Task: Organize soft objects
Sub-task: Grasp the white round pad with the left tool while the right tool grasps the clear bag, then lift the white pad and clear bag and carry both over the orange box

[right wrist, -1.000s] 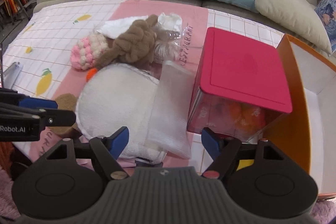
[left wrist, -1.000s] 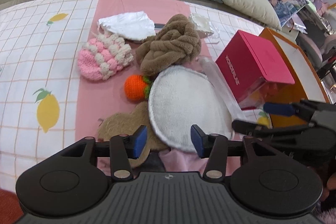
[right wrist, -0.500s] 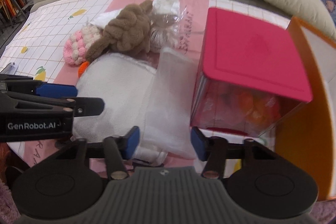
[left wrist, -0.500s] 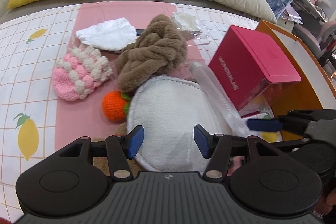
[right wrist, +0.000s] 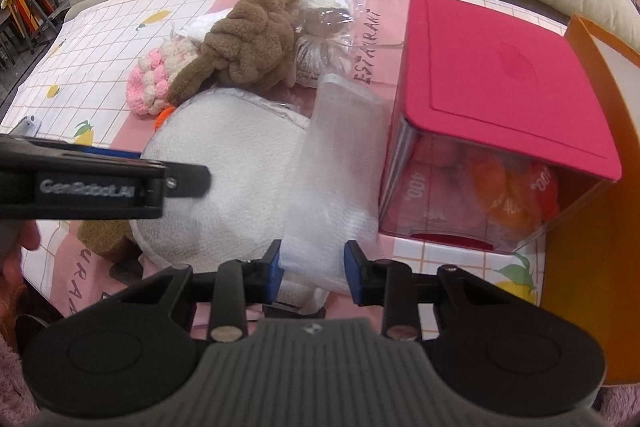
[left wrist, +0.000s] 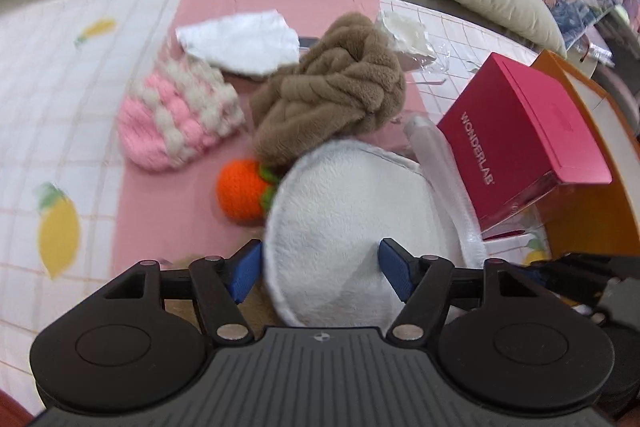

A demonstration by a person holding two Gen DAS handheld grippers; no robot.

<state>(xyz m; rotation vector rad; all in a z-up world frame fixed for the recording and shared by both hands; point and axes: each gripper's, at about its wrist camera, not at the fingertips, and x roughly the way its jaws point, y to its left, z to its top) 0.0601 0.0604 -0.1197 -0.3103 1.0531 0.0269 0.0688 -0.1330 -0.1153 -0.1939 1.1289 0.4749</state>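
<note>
closing over the near end of the clear plastic bag (right wrist: 340,163), the right gripper (right wrist: 314,269) has film between its jaws, but whether the pads already press on it cannot be told. the bag lies across the white round pad (left wrist: 356,211), beside the pink box (right wrist: 496,75). the left gripper (left wrist: 320,271) is opening, its jaws straddling the pad's near edge without clamping it. risk: slick film may slip from a shallow pinch, or the jaws may catch pad fabric beneath and drag both items. risk: lifting the pad may tip the brown plush (left wrist: 332,95) resting on its far edge, or nudge the orange knit ball (left wrist: 242,191) just beside it.
</note>
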